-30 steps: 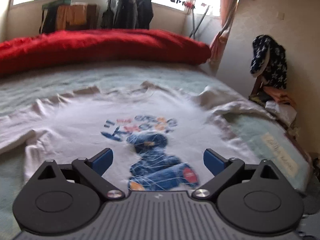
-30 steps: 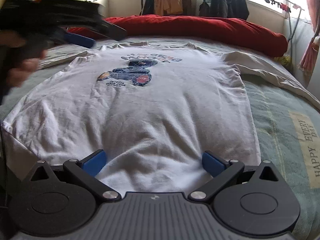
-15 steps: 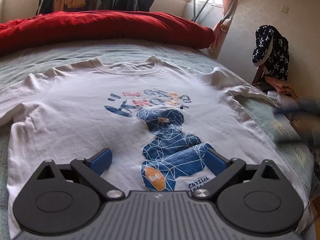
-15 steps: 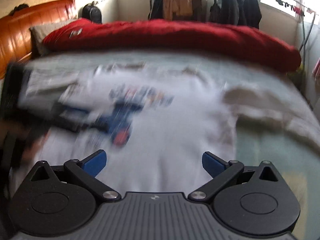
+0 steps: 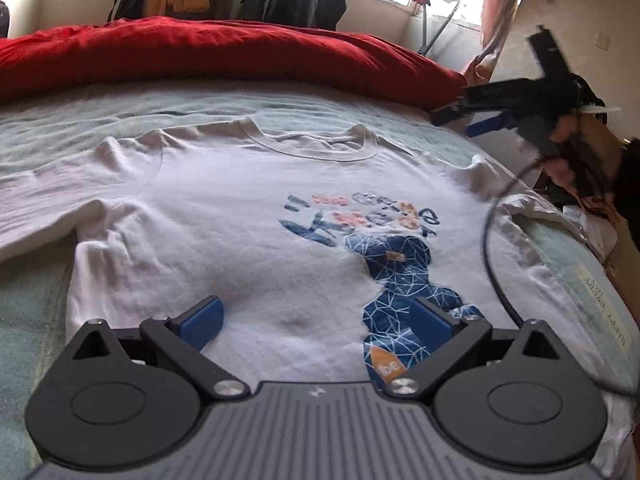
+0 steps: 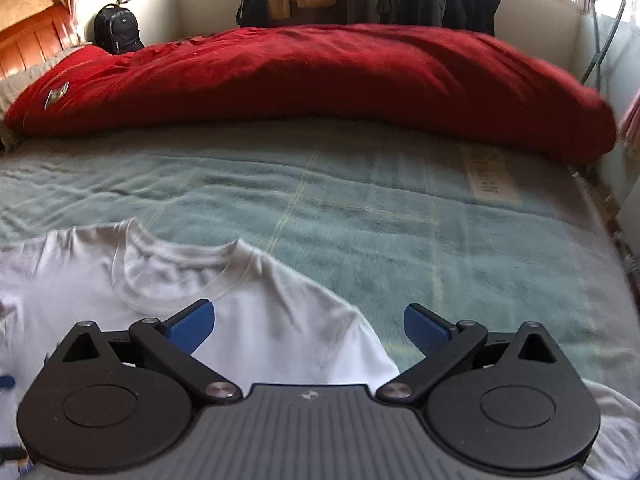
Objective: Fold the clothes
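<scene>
A white T-shirt with a blue bear print lies flat, front up, on the bed. My left gripper hovers open over its lower chest, nothing between the blue pads. In the left wrist view the right gripper appears at the far right, held in a hand above the shirt's right sleeve, jaws apart. In the right wrist view my right gripper stands open above the T-shirt's right shoulder, with the collar just ahead to the left.
A red duvet is bunched along the far side of the pale green blanket. Clothes hang by the windows behind it. A backpack sits at the far left corner. The bed's right edge drops off beside a wall.
My right gripper has swept from the shirt's hem up to its right shoulder near the collar. My left gripper has shifted left, so the print now sits to its right.
</scene>
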Available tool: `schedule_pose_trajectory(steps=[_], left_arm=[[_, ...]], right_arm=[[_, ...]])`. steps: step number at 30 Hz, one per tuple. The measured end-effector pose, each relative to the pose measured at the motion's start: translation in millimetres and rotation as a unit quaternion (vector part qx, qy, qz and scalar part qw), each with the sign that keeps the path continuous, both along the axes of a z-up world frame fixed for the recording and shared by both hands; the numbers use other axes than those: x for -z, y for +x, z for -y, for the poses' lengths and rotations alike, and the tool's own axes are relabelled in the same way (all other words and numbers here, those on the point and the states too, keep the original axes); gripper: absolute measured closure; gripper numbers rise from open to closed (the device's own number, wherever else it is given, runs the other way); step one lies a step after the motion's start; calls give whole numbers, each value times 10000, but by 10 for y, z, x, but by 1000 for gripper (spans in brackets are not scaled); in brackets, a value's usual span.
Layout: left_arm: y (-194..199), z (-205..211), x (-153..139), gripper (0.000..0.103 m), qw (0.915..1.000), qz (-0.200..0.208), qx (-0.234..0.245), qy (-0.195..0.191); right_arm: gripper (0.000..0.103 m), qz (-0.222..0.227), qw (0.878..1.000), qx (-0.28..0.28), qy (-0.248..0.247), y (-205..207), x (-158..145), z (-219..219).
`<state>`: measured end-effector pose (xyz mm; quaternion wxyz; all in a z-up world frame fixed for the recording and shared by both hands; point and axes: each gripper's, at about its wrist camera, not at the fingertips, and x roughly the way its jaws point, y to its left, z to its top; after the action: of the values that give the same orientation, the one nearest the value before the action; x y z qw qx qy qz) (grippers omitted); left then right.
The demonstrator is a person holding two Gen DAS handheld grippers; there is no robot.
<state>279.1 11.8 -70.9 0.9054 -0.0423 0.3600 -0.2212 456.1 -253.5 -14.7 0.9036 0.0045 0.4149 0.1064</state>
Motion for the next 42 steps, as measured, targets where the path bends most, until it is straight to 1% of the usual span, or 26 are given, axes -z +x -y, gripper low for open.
schedule_pose_trajectory(steps=[2, 4, 7, 9, 12, 13, 14, 16, 17, 19, 20, 22, 24, 26, 28, 31, 33, 37, 39, 40, 42], left_arm=[[-9, 24, 15, 2, 10000, 53, 37, 58], [-16, 41, 30, 1, 9999, 95, 67, 114], [-21, 54, 45, 1, 9997, 137, 91, 163], [-18, 56, 53, 1, 9997, 153, 95, 176], [-21, 70, 60, 1, 9995, 180, 108, 228], [-23, 75, 61, 1, 9995, 186, 111, 244], [-25, 78, 61, 1, 9994, 190, 111, 254], [-28, 84, 61, 1, 9994, 197, 110, 273], [-31, 85, 61, 1, 9994, 202, 110, 278], [-38, 84, 60, 1, 9993, 207, 114, 282], [-39, 82, 60, 1, 9993, 207, 115, 279], [-40, 78, 59, 1, 9994, 204, 115, 270], [-41, 73, 59, 1, 9994, 206, 121, 270], [-45, 68, 56, 1, 9993, 208, 130, 267], [-45, 63, 54, 1, 9994, 204, 135, 250], [-38, 45, 57, 1, 9995, 191, 136, 192], [-32, 39, 57, 1, 9996, 182, 132, 158], [-26, 43, 59, 1, 9996, 183, 128, 152], [-24, 48, 62, 1, 9996, 186, 129, 164], [-21, 49, 64, 1, 9996, 188, 131, 169], [-16, 47, 69, 1, 9996, 189, 132, 163]], right_arm=[[0, -156, 9996, -132, 195, 132, 148, -7], [0, -303, 9989, -260, 240, 202, 304, -62], [0, -615, 9973, -409, -18, 253, 556, -185], [0, -637, 9969, -423, -202, 249, 662, -228], [0, -618, 9974, -295, -229, 228, 615, -255], [0, -581, 9979, -252, -158, 215, 573, -256], [0, -524, 9984, -207, -45, 199, 525, -252], [0, -412, 9979, -254, 430, 157, 414, -252], [0, -465, 9967, -272, 610, 160, 392, -265], [0, -620, 9965, -218, 519, 226, 462, -332], [0, -660, 9972, -146, 328, 274, 527, -370], [0, -645, 9977, -33, 209, 382, 656, -399], [0, -474, 9985, 83, 255, 497, 684, -419], [0, -407, 9990, 33, 185, 582, 634, -461], [0, -458, 9988, -81, 157, 609, 541, -471], [0, -345, 9983, -109, 455, 422, 273, -346], [0, -410, 9978, -58, 518, 284, 147, -245], [0, -976, 9942, 280, 354, 188, 272, -46], [0, -1240, 9902, 624, 167, 245, 463, 43], [0, -1240, 9896, 708, 196, 274, 547, 68], [0, -901, 9927, 770, 200, 336, 606, 62]])
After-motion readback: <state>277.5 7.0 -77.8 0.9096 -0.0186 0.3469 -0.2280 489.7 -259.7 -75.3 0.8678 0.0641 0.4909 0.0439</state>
